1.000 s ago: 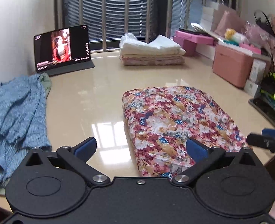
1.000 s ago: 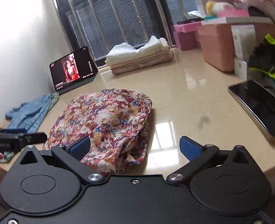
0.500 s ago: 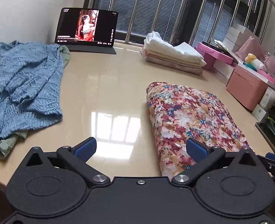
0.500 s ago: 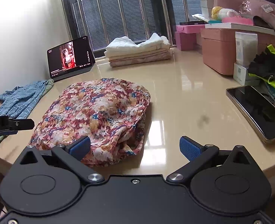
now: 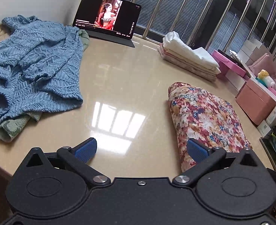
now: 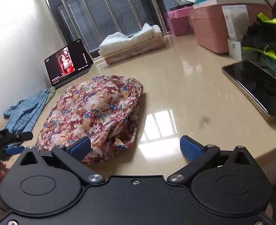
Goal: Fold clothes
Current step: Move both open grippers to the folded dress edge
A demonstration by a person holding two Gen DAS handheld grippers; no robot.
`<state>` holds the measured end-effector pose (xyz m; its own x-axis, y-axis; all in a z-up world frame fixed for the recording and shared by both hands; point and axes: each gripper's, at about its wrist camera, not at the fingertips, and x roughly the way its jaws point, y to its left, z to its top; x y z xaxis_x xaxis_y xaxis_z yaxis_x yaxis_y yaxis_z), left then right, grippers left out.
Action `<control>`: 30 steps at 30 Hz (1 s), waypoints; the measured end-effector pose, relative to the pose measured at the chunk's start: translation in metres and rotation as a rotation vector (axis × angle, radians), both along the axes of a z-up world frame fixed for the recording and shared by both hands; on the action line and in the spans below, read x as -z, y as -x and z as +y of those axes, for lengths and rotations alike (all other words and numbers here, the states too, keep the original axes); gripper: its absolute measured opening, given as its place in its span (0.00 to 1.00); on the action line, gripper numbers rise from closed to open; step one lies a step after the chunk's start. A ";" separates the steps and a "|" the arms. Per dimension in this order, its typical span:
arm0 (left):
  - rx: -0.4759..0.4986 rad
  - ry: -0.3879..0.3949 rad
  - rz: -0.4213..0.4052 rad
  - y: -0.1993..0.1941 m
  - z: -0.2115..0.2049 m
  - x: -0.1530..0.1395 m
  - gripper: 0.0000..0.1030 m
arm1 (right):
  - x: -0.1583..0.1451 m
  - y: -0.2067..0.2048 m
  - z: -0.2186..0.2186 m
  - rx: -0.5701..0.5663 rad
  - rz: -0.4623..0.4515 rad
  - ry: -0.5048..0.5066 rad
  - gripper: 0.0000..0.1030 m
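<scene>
floral piece folded, blue top next, both claws spread & empty

blue top (image 5: 33, 65) lies crumpled at table's (image 5: 123, 78) left edge over a green cloth; left claw (image 5: 141, 150) should prob. drag it to the bare middle & flatten it first. floral bundle (image 6: 96, 116) sits center-right, puffy w/ loose hem, near right claw (image 6: 136, 148).

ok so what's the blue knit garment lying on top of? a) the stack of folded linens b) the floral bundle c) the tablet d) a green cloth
d: in the left wrist view the blue knit garment lies crumpled over a green cloth, whose edge sticks out beneath it, apart from the floral bundle.
</scene>
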<state>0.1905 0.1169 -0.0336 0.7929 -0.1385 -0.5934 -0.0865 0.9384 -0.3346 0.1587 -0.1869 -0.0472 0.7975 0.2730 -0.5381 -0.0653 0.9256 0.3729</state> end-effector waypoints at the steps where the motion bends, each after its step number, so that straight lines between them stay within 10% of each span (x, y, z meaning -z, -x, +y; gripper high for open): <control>1: 0.002 0.002 0.000 0.000 0.000 0.000 1.00 | 0.000 0.000 0.000 -0.002 0.002 0.000 1.00; 9: 0.014 -0.040 -0.010 0.004 -0.007 0.001 1.00 | 0.003 0.002 -0.001 -0.028 -0.017 -0.049 1.00; 30: 0.036 0.144 0.044 -0.033 -0.006 -0.003 1.00 | 0.002 -0.044 -0.011 -0.094 0.039 -0.171 1.00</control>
<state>0.2233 0.1110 -0.0304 0.7594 -0.2530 -0.5994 -0.0710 0.8836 -0.4629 0.2024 -0.1977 -0.0495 0.7435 0.4351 -0.5078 -0.1304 0.8392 0.5280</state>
